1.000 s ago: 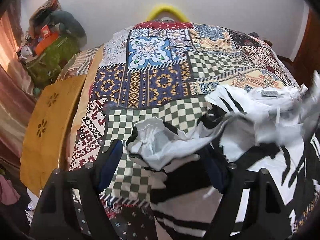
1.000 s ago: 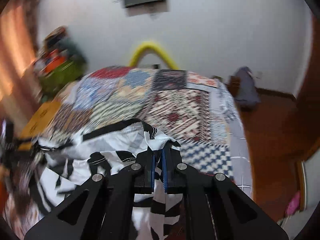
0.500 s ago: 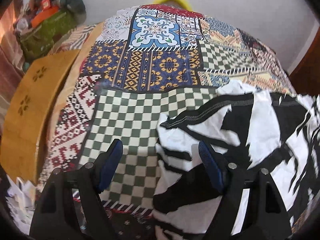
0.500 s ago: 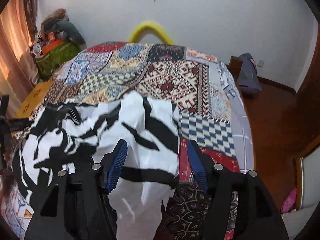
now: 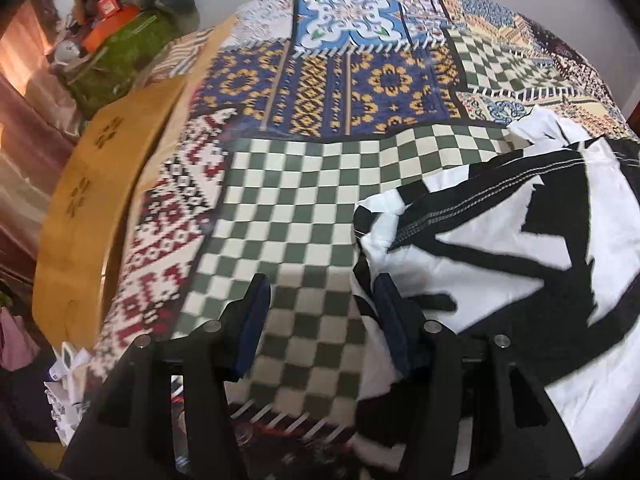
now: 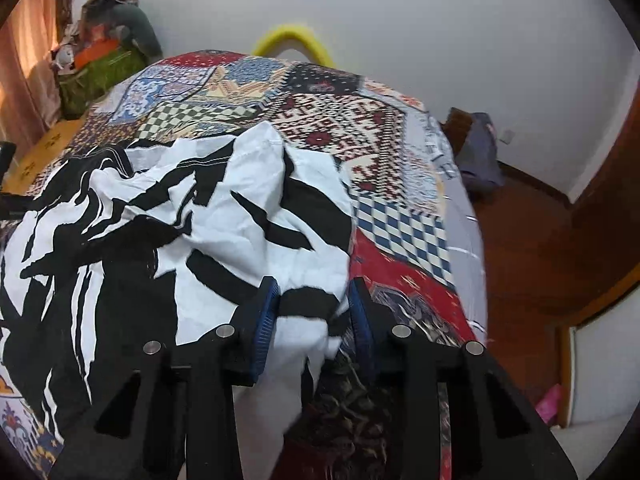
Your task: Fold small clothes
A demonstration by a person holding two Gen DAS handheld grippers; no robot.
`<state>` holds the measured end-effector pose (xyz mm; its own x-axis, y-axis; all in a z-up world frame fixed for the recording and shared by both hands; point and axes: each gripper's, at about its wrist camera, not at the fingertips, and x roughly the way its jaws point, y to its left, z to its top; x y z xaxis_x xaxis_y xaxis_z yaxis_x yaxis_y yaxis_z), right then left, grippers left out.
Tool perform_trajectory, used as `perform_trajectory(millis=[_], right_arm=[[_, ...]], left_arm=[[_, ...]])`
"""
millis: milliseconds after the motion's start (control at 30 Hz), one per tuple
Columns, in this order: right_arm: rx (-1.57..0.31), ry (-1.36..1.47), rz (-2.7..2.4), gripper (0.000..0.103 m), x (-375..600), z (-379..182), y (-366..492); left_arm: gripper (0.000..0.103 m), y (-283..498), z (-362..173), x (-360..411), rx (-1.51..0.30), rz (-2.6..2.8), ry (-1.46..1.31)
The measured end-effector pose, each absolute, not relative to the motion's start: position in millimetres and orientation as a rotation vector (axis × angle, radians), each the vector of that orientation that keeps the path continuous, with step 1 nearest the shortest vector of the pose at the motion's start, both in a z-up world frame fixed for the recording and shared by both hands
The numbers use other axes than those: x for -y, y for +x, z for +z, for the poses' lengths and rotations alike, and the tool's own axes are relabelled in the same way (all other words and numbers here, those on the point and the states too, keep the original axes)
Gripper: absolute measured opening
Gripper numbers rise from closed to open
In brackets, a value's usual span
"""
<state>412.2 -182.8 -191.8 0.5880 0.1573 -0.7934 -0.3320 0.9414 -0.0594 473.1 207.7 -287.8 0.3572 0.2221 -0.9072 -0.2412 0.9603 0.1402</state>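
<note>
A small black-and-white patterned garment [image 5: 500, 240] lies crumpled on the patchwork bedspread [image 5: 320, 80]. My left gripper [image 5: 322, 312] hovers low over the green-checked patch. Its jaws are closing, and the garment's left edge lies just inside the right finger [image 5: 390, 316] without being pinched. In the right wrist view the garment [image 6: 200, 220] spreads to the left. Its right corner lies between the blue pads [image 6: 266, 312] of my right gripper [image 6: 313, 312]. These jaws are closing too, and a gap still shows around the cloth.
A wooden bed board [image 5: 92, 200] runs along the bed's left side, with a green bag of clutter [image 5: 120, 48] behind it. A yellow arc [image 6: 294, 38] stands at the far end. To the right is wooden floor [image 6: 540, 260] with a grey bundle [image 6: 480, 152].
The right gripper, which was shut on the lifted garment, let it go. The garment dropped out flat on the bed. Both grippers sank toward it, and their jaws have narrowed since half a second ago.
</note>
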Motion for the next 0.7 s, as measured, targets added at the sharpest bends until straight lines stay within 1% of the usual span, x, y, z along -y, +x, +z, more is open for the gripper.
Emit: perform_trajectory(millis=[33,67,233,300,367,467,600,633,700], right_arm=[[-0.889,-0.198,0.295,0.032,184,-185,406],[-0.867,-0.185,0.308,0.036,184,-177,398],[-0.778,-0.167,0.437,0.037,159,-147,360],[-0.774,-0.160,0.489,0.043,144,-145,351],[-0.792,-0.151,0.549,0.043,126,-150,343],[-0.843,-0.153,0.601,0.043,105,-168,335],[-0.950,-0.181,0.614,0.043,93,-204,330],[-0.952,-0.190,0.611,0.043,95,-207,327],[-0.939,-0.196,0.617,0.043,104,-209,321]], left_arm=[[0.055,468,-281,-207,-1.156,0.289,-0.016],[0.054,461,-273,-204,-1.137,0.267,-0.012],[0.055,428,-230,-167,-1.057,0.127,0.019],[0.055,422,-218,-153,-1.042,0.069,-0.008],[0.058,413,-210,-133,-1.031,0.009,-0.042],[0.059,409,-212,-105,-1.038,-0.046,-0.033],[0.059,401,-238,-81,-1.097,-0.041,0.072],[0.060,397,-245,-79,-1.112,-0.037,0.096],[0.068,388,-251,-84,-1.107,-0.027,0.106]])
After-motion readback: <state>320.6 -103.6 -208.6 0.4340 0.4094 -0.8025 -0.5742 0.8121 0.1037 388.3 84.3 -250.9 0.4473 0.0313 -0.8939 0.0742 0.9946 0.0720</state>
